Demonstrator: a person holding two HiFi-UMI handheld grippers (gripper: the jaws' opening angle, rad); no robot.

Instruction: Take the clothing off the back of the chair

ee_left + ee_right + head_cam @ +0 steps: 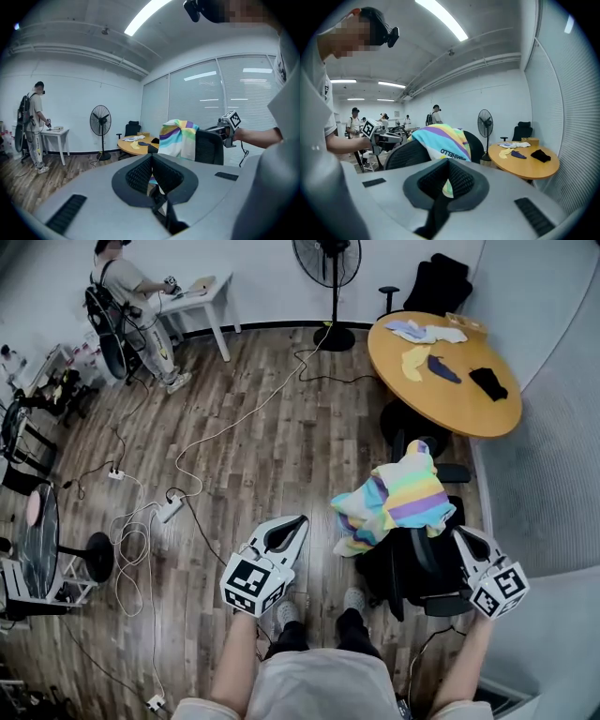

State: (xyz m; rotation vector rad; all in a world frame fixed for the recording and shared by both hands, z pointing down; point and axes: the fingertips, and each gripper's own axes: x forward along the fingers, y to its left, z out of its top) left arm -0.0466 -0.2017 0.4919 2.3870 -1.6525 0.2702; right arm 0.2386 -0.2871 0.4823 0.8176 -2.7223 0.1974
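A pastel striped garment hangs over the back of a black office chair just in front of me. My left gripper is to the left of the chair, shut and empty, a short way from the cloth. My right gripper is at the chair's right side, also shut with nothing in it. In the left gripper view the garment drapes the chair back beyond my shut left gripper. In the right gripper view the garment lies past my shut right gripper.
A round wooden table with several small clothes stands beyond the chair, and a second black chair is behind it. A pedestal fan is at the back. Cables and a power strip trail over the wooden floor. A person stands at a white table at the far left.
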